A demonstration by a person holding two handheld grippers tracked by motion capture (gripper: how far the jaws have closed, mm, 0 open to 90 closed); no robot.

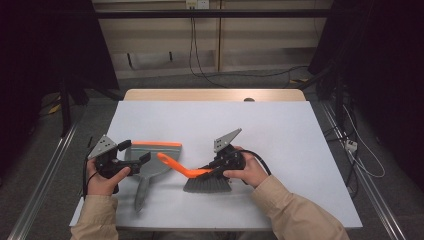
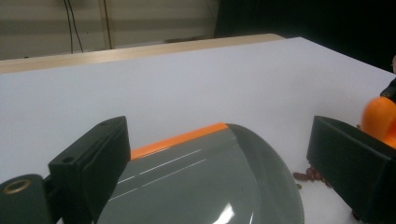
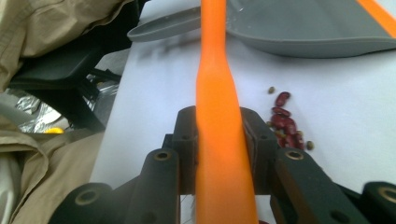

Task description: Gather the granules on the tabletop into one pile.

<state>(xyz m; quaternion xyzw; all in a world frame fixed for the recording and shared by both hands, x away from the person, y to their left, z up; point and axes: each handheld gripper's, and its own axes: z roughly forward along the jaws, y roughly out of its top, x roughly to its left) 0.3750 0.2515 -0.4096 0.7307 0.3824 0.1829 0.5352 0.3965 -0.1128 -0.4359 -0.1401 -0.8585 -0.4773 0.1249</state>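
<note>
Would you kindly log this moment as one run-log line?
right gripper: shut on orange brush handle | left gripper: open over grey plastic dustpan | red beans: loose beside pan

A white table top (image 1: pixel 280 145) was laid over a wooden board, whose pale edge (image 1: pixel 215 94) was left showing along the far side. Black cables (image 1: pixel 200 65) were hung down the beige wall behind and trailed across the grey floor. A white plug block (image 1: pixel 351 145) was left on the floor at the right, with pale cords trailing from it.
</note>
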